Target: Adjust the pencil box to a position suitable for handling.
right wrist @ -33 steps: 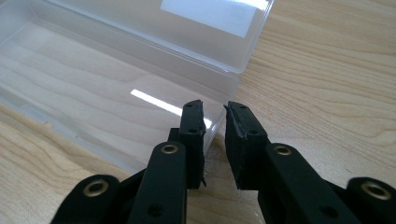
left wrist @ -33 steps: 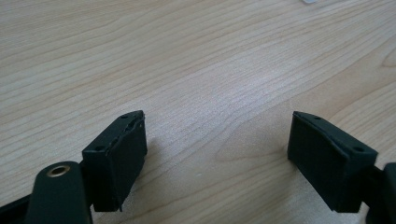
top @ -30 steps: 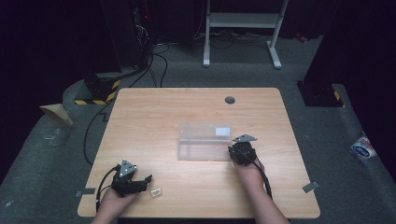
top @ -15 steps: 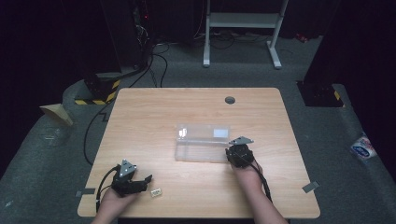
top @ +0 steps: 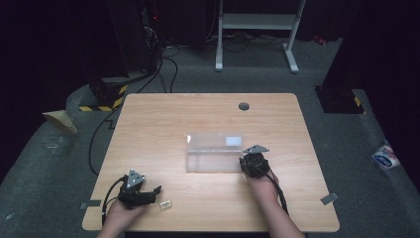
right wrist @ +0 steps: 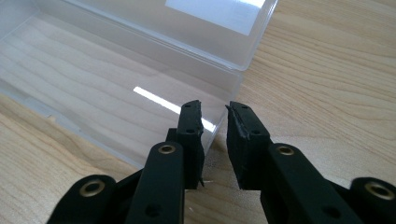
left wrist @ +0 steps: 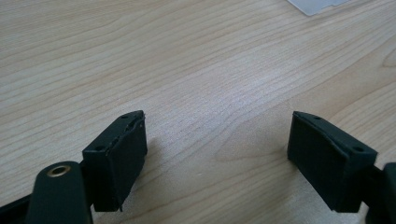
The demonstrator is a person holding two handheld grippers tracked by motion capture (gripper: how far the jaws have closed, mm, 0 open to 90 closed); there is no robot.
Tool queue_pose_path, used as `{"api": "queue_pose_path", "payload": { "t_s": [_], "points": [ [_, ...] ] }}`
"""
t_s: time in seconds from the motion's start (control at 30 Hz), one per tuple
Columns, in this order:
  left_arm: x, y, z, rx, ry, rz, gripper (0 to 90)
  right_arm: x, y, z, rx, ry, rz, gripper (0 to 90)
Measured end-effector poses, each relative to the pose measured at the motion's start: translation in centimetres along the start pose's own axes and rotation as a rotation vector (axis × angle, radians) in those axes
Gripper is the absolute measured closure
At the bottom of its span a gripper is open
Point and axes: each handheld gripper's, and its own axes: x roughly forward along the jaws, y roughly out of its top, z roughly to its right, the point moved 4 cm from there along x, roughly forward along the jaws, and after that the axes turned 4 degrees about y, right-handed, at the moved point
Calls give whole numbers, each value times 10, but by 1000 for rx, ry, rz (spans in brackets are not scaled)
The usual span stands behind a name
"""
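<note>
A clear plastic box [top: 214, 159] lies in the middle of the wooden table [top: 198, 114], its lid [top: 213, 140] folded back with a white label on it. My right gripper [top: 246, 158] stands at the box's right end. In the right gripper view, one jaw of the right gripper [right wrist: 214, 109] is inside the box [right wrist: 116, 79] and the other outside. The end wall sits in the narrow gap between them. These jaws have just been opening a little. My left gripper [top: 156, 191] rests near the front left edge. Its jaws [left wrist: 217, 135] stand wide apart over bare wood.
A small pale item [top: 165, 204] lies on the table just right of the left gripper. A round grommet hole [top: 243, 106] sits near the far edge. Cables and a striped floor block [top: 106, 96] lie beyond the table's far left corner.
The clear box and the right gripper at its end have shifted slightly to the left. The left gripper has kept still.
</note>
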Motion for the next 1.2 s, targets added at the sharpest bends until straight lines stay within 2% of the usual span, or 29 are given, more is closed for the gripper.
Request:
{"api": "queue_pose_path", "payload": {
  "t_s": [0.13, 0.23, 0.4, 0.73, 0.87, 1.03, 1.13, 1.2],
  "points": [
    [0, 0, 0, 0, 0, 0, 201, -3, 1, 0, 12, -1, 16, 707],
    [0, 0, 0, 0, 0, 0, 201, -5, 1, -1, -3, -3, 21, 697],
    [0, 0, 0, 0, 0, 0, 201, -11, 3, -2, 6, 2, 39, 690],
    [0, 0, 0, -1, 3, 1, 204, -25, 0, 2, 6, 11, 82, 645],
    [0, 0, 0, 0, 7, 1, 207, -33, -4, 9, 6, 25, 110, 641],
    [0, 1, -1, -3, 14, 4, 212, -41, -15, 20, 39, 1, 134, 598],
    [0, 1, -1, -4, 16, 3, 212, -41, -24, 31, 64, 0, 116, 568],
    [0, 1, -1, -9, 15, 3, 213, -42, -30, 38, 71, -20, 120, 566]
  ]
}}
